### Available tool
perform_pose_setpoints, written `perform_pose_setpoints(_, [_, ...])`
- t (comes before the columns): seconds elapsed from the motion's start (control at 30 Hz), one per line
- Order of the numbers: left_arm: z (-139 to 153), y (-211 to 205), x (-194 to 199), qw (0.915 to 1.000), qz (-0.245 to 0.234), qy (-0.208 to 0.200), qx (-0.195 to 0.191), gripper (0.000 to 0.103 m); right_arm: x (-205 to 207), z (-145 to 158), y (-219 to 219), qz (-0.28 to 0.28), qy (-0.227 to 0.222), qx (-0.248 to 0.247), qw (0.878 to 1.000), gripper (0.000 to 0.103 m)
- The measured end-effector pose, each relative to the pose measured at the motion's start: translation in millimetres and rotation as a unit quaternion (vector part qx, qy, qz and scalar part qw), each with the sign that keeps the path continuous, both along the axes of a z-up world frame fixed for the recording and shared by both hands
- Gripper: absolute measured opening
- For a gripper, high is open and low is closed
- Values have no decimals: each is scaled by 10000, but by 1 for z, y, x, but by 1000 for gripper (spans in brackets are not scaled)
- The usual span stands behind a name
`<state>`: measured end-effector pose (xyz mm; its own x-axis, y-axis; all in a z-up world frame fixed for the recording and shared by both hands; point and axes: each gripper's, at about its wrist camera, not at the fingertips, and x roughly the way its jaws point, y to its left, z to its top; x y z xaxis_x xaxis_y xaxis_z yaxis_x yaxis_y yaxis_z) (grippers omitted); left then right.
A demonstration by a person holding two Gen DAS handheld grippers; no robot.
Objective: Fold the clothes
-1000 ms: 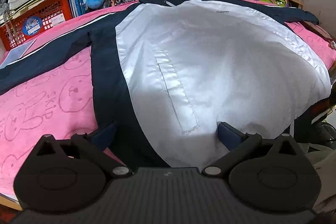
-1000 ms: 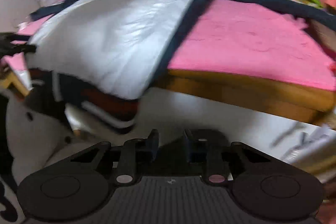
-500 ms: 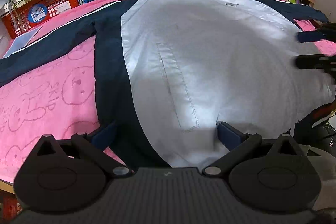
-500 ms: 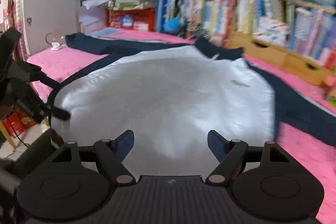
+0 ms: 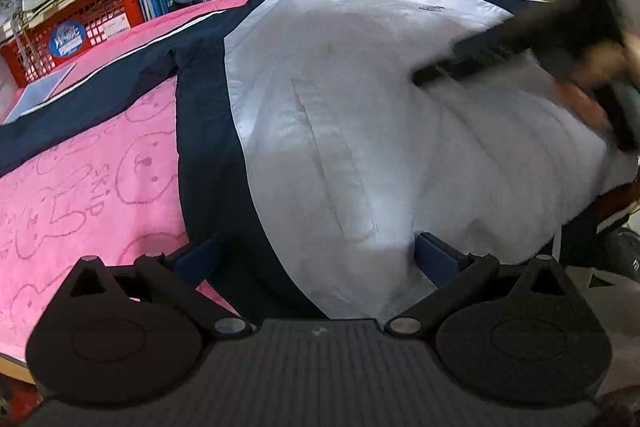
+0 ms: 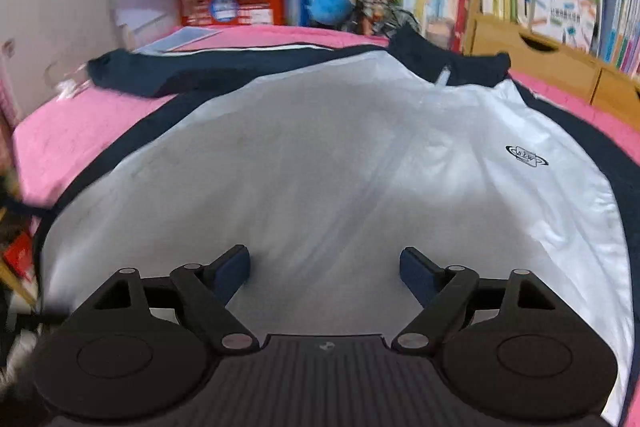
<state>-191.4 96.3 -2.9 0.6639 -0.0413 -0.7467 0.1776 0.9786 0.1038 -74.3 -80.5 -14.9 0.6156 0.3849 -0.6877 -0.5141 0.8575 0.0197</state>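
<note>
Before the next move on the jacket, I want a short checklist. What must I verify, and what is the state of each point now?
1. Jacket lies spread flat on the pink towel, front up: ok.
2. Left gripper open, at the near hem: ok.
3. Right gripper open, over the white panel: ok.
4. Either gripper already has cloth between its fingers: cannot tell; the jaws stand wide apart and contact with the cloth is not clear.
5. Left sleeve stretched out straight across the towel, free to fold: ok.
6. Other sleeve free to fold: cannot tell; only its start shows at the frame edge, and the left wrist view is blurred there.
</note>
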Motion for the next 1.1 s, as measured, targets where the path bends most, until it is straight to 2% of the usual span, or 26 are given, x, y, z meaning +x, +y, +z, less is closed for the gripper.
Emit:
perform_pose_setpoints(0.17, [-4, -4, -5, 9994, -175, -93, 266, 103, 73, -3, 25, -482, 69, -4, 9988, 82])
perform_pose_setpoints(0.3, [-5, 4, -7, 9988, -394, -196, 216, 103, 142, -6, 37, -994, 146, -55, 9949, 82])
perform_pose_setpoints(0.57, [-5, 32, -11, 9955, -720, -313, -536, 103, 266, -18, 37, -1912, -6, -42, 9815, 83])
perform_pose_setpoints(0.67, [-5, 38, -11, 9934, -758, -322, -797, 103, 300, -23, 40, -2176, -152, -94, 9759, 83])
perform_pose_setpoints(0.83, [-4, 50, -7, 9892, -703, -295, -1253, 103, 339, -30, 39, -2328, -306, 5, 9721, 85])
perform_pose_setpoints(1.0, [-4, 52, -4, 9882, -620, -277, -1371, 103, 357, -32, 45, -2320, -365, -215, 9718, 96])
perform_pose_setpoints(1.1, [4, 55, -1, 9891, -569, -74, -1360, 103, 351, -30, 45, -2274, -391, -200, 9728, 95])
